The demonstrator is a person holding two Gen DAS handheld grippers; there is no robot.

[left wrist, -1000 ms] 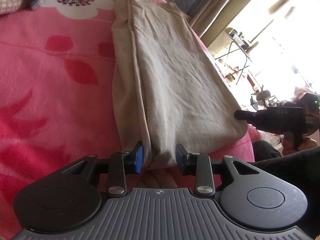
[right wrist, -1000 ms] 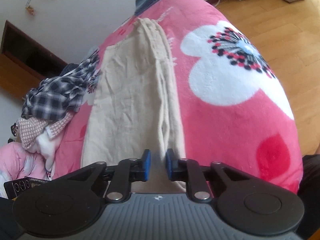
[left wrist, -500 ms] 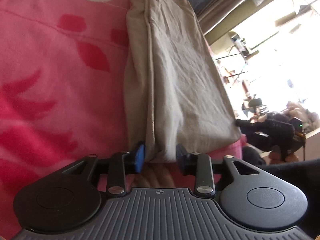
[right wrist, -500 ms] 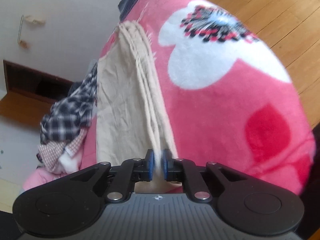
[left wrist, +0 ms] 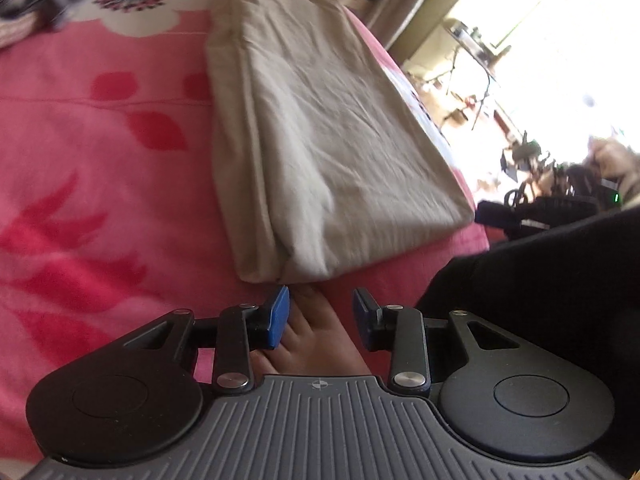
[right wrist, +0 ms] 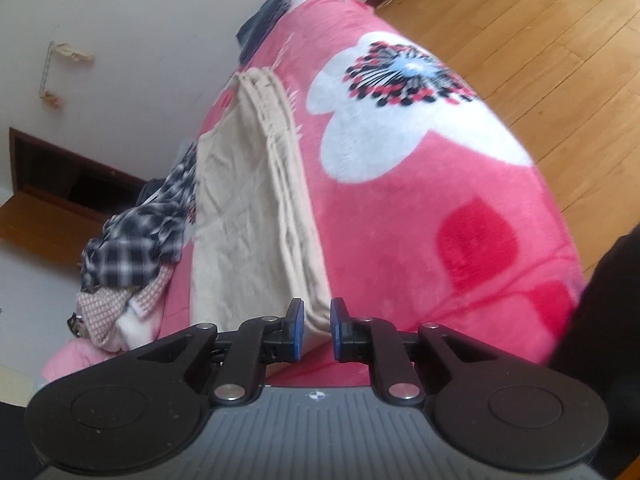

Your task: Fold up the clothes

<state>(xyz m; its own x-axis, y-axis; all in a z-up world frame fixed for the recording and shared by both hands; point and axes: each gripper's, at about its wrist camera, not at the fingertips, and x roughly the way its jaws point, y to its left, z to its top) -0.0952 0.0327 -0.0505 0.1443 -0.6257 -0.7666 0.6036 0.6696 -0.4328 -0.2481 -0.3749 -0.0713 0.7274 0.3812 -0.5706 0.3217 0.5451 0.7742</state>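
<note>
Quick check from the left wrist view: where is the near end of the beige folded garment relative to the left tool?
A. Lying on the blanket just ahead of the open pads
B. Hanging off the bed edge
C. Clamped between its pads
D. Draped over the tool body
A: the beige folded garment lies flat on the pink blanket, its near end just beyond the left tool, whose pads stand apart with no cloth between them.

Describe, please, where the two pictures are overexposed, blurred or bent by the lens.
Left wrist view: the window at upper right is blown out to white, and the beige folded cloth looks slightly smeared. Right wrist view: even light, soft blur, and the fisheye bends the wooden floor and pink blanket into curves.
</note>
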